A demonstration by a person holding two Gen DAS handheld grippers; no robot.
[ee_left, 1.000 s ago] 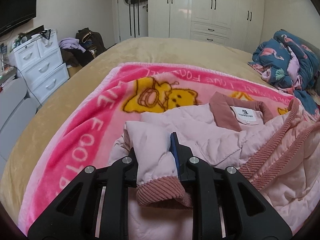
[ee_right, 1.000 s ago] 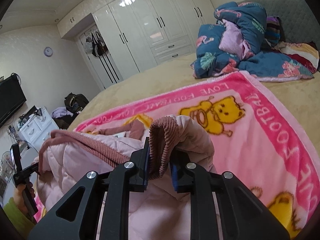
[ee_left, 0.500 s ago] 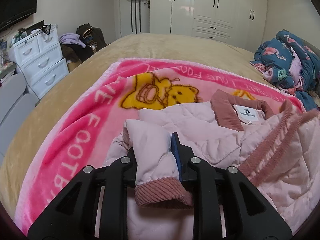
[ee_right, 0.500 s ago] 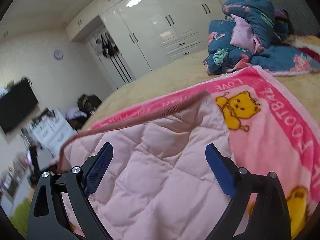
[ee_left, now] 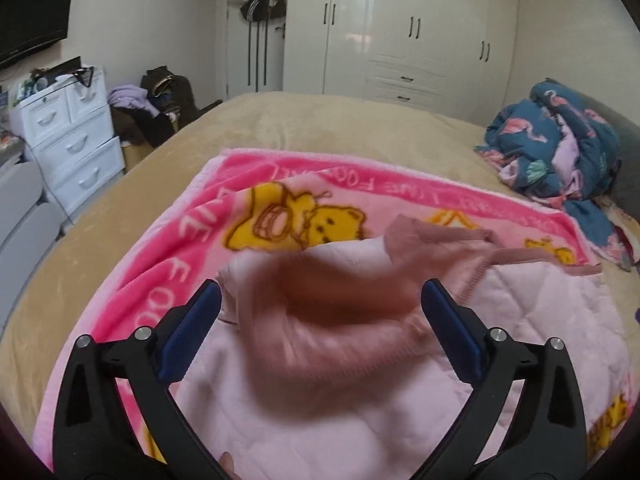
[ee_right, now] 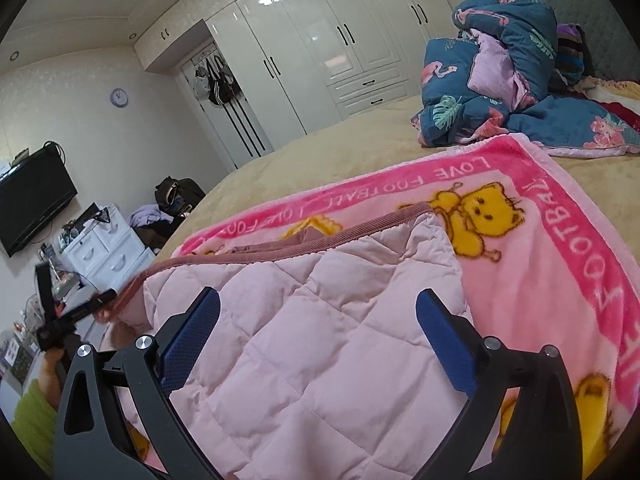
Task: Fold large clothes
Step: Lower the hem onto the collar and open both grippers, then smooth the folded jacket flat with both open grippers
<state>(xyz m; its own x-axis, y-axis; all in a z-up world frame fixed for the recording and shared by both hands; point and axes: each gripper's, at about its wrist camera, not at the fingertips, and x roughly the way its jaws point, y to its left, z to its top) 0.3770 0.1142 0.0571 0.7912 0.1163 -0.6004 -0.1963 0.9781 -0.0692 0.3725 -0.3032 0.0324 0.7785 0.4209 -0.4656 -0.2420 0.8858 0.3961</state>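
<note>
1. The left gripper (ee_left: 320, 296), black with blue pads, has its jaws opening, spread wide; a blurred dusty-rose ribbed cuff (ee_left: 340, 300) of the jacket sleeve sits in the gap between them, and neither pad presses on it.
2. The right gripper (ee_right: 318, 304), of the same make, also has its jaws opening and stands wide, with nothing clamped; the jacket's flat panel lies below and between its fingers.
3. The pale pink quilted jacket (ee_right: 320, 320) with dusty-rose ribbed trim lies spread on the bright pink fleece blanket (ee_right: 580, 240) printed with yellow bears and white lettering.
4. In the right wrist view the jacket's ribbed edge (ee_right: 280, 250) runs across the jacket's far side, towards the blanket's far border.
5. In the left wrist view the jacket's dusty-rose collar (ee_left: 436, 236) lies beyond the cuff, near the blanket's yellow bear.
6. The blanket rests on a tan bed cover (ee_left: 320, 128), which shows beyond it and to both sides of it.
7. A heap of dark blue flamingo-print bedding (ee_right: 500, 92) sits on the bed cover just past the blanket's far right corner.
8. Beyond the blanket's far edge stands a white glossy wardrobe (ee_right: 320, 48); off the blanket's left side stand a white drawer unit (ee_left: 72, 132) and a black wall television (ee_right: 32, 196).
9. In the right wrist view, left of the blanket, a hand in a yellow-green sleeve (ee_right: 34, 420) holds the other gripper.
</note>
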